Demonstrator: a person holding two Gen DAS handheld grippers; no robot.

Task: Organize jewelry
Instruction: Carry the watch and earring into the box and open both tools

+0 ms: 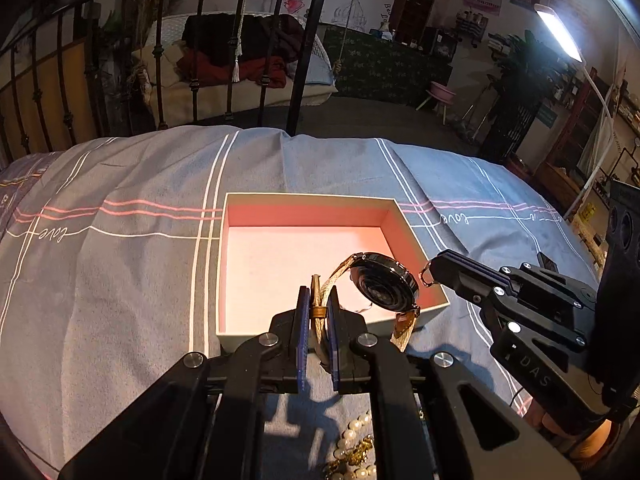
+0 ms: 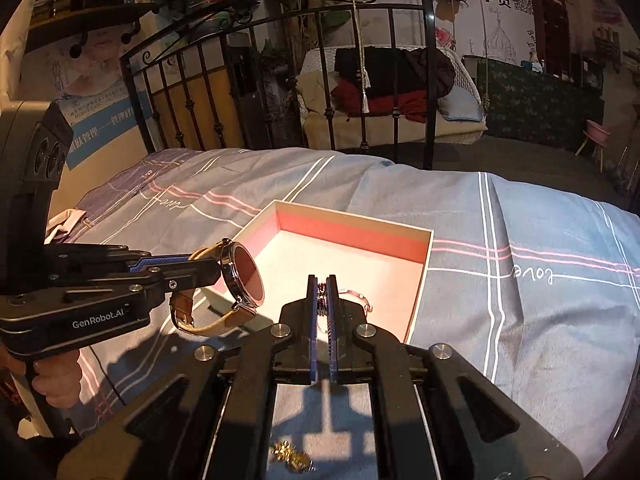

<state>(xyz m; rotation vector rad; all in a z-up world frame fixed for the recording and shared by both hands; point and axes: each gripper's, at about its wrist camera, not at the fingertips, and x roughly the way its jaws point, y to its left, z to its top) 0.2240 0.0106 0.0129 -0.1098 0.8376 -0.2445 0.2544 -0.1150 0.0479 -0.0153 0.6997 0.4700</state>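
Observation:
An open pink-lined box [image 1: 308, 200] lies on the bed; it also shows in the right wrist view [image 2: 424, 276]. My left gripper [image 1: 318, 300] is shut on the tan strap of a wristwatch [image 1: 384, 286], held over the box's near edge; the watch also shows in the right wrist view [image 2: 244, 276]. My right gripper [image 2: 324, 284] is shut on a thin rose-gold bracelet [image 2: 360, 298], held over the box's near right corner; the right gripper [image 1: 434, 270] shows in the left wrist view with a small ring of the bracelet [image 1: 425, 276] at its tip.
A pearl and gold necklace [image 1: 356, 448] lies on the blue-grey striped bedspread [image 1: 120, 264] under my left gripper. A gold piece [image 2: 292, 456] lies under my right gripper. A black iron bed frame [image 1: 192, 40] stands behind the bed.

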